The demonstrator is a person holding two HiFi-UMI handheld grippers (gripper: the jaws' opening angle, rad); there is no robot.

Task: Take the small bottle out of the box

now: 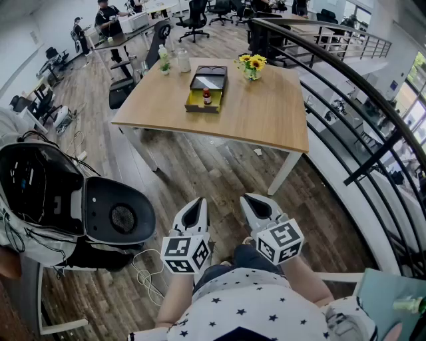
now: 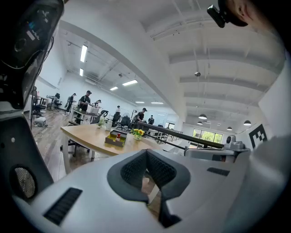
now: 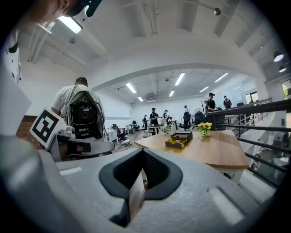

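A small red-capped bottle [image 1: 207, 96] stands in a yellow-lined open box [image 1: 201, 101] on the wooden table [image 1: 266, 113], far ahead of me. The same bottle [image 2: 118, 135] and box [image 2: 114, 139] appear small in the left gripper view, and the bottle [image 3: 177, 137] and box [image 3: 177, 143] in the right gripper view. My left gripper [image 1: 194, 212] and right gripper [image 1: 254, 205] hang side by side over the floor, well short of the table. Both are shut with nothing between the jaws.
A vase of yellow flowers [image 1: 252, 66] and two clear bottles [image 1: 164, 63] stand at the table's far side. A black-and-grey backpack unit [image 1: 73, 200] sits at my left, a black railing [image 1: 359, 86] runs along the right. People work at desks [image 1: 106, 20] beyond.
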